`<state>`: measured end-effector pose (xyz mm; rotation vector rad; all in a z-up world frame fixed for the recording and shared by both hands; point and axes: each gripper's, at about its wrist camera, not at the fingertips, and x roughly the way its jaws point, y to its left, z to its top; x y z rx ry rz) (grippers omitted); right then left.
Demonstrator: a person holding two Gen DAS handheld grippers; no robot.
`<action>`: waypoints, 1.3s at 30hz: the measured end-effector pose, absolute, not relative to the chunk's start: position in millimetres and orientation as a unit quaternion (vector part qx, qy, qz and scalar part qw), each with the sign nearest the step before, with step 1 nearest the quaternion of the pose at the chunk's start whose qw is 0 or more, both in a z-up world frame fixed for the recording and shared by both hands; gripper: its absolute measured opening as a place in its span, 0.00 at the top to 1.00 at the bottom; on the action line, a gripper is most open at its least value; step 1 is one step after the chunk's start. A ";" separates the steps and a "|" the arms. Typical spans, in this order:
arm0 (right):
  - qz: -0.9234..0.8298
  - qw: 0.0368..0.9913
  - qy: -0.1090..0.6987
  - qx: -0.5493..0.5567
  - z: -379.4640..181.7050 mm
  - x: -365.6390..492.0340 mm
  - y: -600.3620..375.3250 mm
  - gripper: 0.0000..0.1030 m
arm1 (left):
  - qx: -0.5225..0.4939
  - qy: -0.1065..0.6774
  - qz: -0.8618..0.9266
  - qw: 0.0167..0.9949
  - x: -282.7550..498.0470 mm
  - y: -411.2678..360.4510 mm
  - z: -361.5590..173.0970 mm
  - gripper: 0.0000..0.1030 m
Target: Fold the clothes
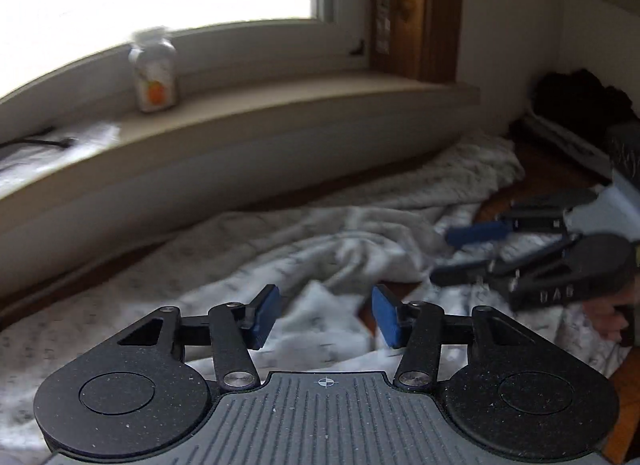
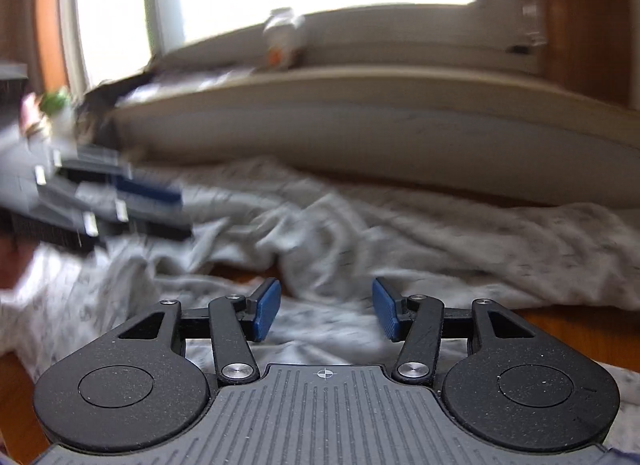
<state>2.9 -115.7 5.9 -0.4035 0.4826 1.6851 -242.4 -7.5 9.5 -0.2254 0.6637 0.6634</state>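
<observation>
Hovering, L wrist view: left hand-held gripper [image 1: 325, 319] spread wide, pads [image 1: 266, 317] bare, nothing between them, w/ no cloth contact seen.
Garment, L view: pale printed garment [image 1: 312, 265] lies rumpled on the wooden floor [image 1: 540, 169] below the window sill [image 1: 320, 101]; bottle [image 1: 153, 75] on sill.
Other tool, L view: right hand-held gripper [image 1: 460, 255] at right, blurred, spread above cloth.
R wrist view: right hand-held gripper [image 2: 326, 311] released, empty, low over garment [image 2: 360, 225].
Other tool, R view: left hand-held gripper [image 2: 172, 209] blurred, at left.
Stage: cloth bunched, no neat fold visible.
Doing it well: judgement only; pick an edge or corner w/ each tool, single layer, pull flat before folding.
</observation>
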 end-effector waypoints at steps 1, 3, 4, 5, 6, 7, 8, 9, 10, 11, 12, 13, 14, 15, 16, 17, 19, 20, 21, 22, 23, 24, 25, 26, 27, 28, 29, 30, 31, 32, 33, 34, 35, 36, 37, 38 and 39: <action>0.730 0.629 0.193 -0.185 8.9 7.4 -119.7 0.50 | -0.105 0.325 0.316 0.885 -238.8 -8.4 5.8 0.45; 0.715 0.648 0.182 -0.189 13.8 27.4 -125.2 0.50 | -0.097 0.335 0.315 0.883 -235.5 -9.7 -0.1 0.47; 0.704 0.660 0.184 -0.190 15.5 40.9 -126.2 0.50 | -0.092 0.338 0.317 0.882 -236.4 -10.0 -1.8 0.57; 0.689 0.674 0.185 -0.191 15.6 54.8 -126.3 0.50 | -0.088 0.341 0.318 0.880 -237.3 -10.2 -3.5 0.67; 0.673 0.690 0.185 -0.192 14.5 69.8 -125.7 0.50 | -0.085 0.339 0.319 0.881 -241.0 -11.4 -2.8 0.91; 0.655 0.707 0.187 -0.192 12.6 86.5 -124.5 0.50 | -0.084 0.336 0.320 0.882 -245.7 -12.8 -1.2 0.98; 0.638 0.721 0.192 -0.191 10.0 103.1 -123.2 0.50 | -0.080 0.329 0.322 0.884 -251.3 -15.6 1.4 0.98; 0.621 0.734 0.198 -0.190 7.2 119.3 -122.1 0.50 | -0.081 0.318 0.324 0.887 -258.8 -18.8 5.4 0.98; 0.607 0.745 0.207 -0.184 4.5 134.6 -121.3 0.50 | -0.083 0.306 0.328 0.890 -266.8 -21.9 9.8 0.98; 0.595 0.754 0.217 -0.176 1.7 149.5 -120.7 0.50 | -0.090 0.294 0.329 0.893 -276.7 -25.4 14.8 0.98; 0.582 0.762 0.228 -0.168 -1.0 164.4 -120.0 0.50 | -0.096 0.285 0.329 0.895 -286.3 -29.2 19.5 0.98; 0.578 0.764 0.240 -0.158 -3.4 175.5 -119.8 0.50 | -0.100 0.279 0.331 0.896 -296.0 -32.5 22.7 0.98; 0.579 0.761 0.252 -0.147 -5.6 184.8 -119.6 0.50 | -0.103 0.274 0.334 0.896 -305.8 -35.7 25.5 0.98; 0.579 0.760 0.257 -0.141 -7.2 189.2 -119.5 0.50 | -0.105 0.273 0.337 0.895 -312.8 -37.3 26.7 0.98; 0.579 0.760 0.259 -0.139 -8.6 191.5 -119.4 0.50 | -0.107 0.274 0.340 0.893 -318.8 -38.4 27.4 0.98; 0.582 0.758 0.260 -0.138 -9.4 191.1 -122.4 0.50 | -0.110 0.274 0.342 0.892 -324.7 -39.5 28.0 0.98; 0.588 0.753 0.261 -0.140 -10.5 188.1 -131.2 0.50 | -0.110 0.277 0.345 0.890 -330.4 -40.8 27.8 0.98; 0.591 0.750 0.261 -0.141 -11.0 186.6 -135.6 0.49 | -0.110 0.278 0.347 0.889 -332.8 -41.4 27.6 0.98; 0.594 0.747 0.262 -0.141 -11.6 185.1 -140.0 0.49 | -0.109 0.278 0.347 0.889 -333.3 -42.2 28.1 0.98; 0.597 0.745 0.262 -0.142 -12.1 183.6 -144.5 0.48 | -0.108 0.278 0.346 0.890 -333.1 -43.1 28.7 0.98; 0.600 0.742 0.263 -0.143 -12.7 182.1 -148.9 0.44 | -0.106 0.277 0.344 0.891 -332.7 -44.0 30.1 0.98; 0.603 0.739 0.263 -0.144 -13.2 180.6 -153.3 0.41 | -0.104 0.276 0.343 0.892 -332.2 -44.8 31.7 0.98; 0.606 0.737 0.264 -0.145 -13.8 179.1 -157.7 0.41 | -0.102 0.273 0.342 0.893 -331.4 -45.7 33.0 0.98; 0.609 0.734 0.264 -0.145 -14.3 177.6 -162.1 0.41 | -0.100 0.270 0.342 0.894 -330.4 -46.6 34.2 0.98; 0.612 0.731 0.265 -0.146 -14.9 176.1 -166.5 0.41 | -0.100 0.267 0.341 0.896 -330.5 -47.9 34.7 0.98; 0.615 0.728 0.265 -0.147 -15.4 174.6 -170.9 0.41 | -0.103 0.263 0.340 0.897 -332.3 -49.1 34.3 0.98; 0.618 0.725 0.265 -0.148 -16.0 173.0 -175.3 0.41 | -0.108 0.258 0.339 0.898 -334.5 -50.2 33.7 0.98; 0.621 0.723 0.266 -0.148 -16.5 171.5 -179.8 0.41 | -0.113 0.256 0.337 0.899 -337.0 -51.3 31.7 0.98; 0.620 0.724 0.265 -0.149 -15.7 172.3 -178.0 0.40 | -0.118 0.256 0.336 0.899 -339.6 -52.9 28.9 0.98; 0.617 0.727 0.263 -0.150 -14.3 174.1 -173.4 0.40 | -0.121 0.258 0.335 0.898 -341.4 -54.7 25.7 0.98; 0.614 0.730 0.261 -0.150 -13.0 175.9 -168.7 0.40 | -0.121 0.263 0.334 0.897 -341.7 -56.2 22.7 0.98; 0.611 0.733 0.259 -0.151 -11.6 177.7 -164.1 0.40 | -0.120 0.268 0.334 0.896 -341.4 -57.5 19.8 0.98; 0.608 0.735 0.257 -0.151 -10.2 179.5 -159.4 0.40 | -0.117 0.273 0.335 0.894 -340.5 -58.6 17.8 0.98; 0.605 0.738 0.256 -0.152 -8.8 181.3 -154.8 0.41 | -0.114 0.276 0.336 0.893 -339.5 -59.1 16.9 0.98; 0.602 0.741 0.254 -0.152 -7.4 183.1 -150.1 0.41 | -0.111 0.278 0.336 0.893 -338.4 -59.2 16.4 0.98; 0.600 0.744 0.252 -0.153 -6.0 184.9 -145.5 0.41 | -0.110 0.279 0.336 0.893 -337.7 -58.5 16.1 0.98; 0.597 0.747 0.250 -0.153 -4.6 186.7 -140.8 0.41 | -0.110 0.280 0.337 0.892 -337.1 -57.0 15.4 0.98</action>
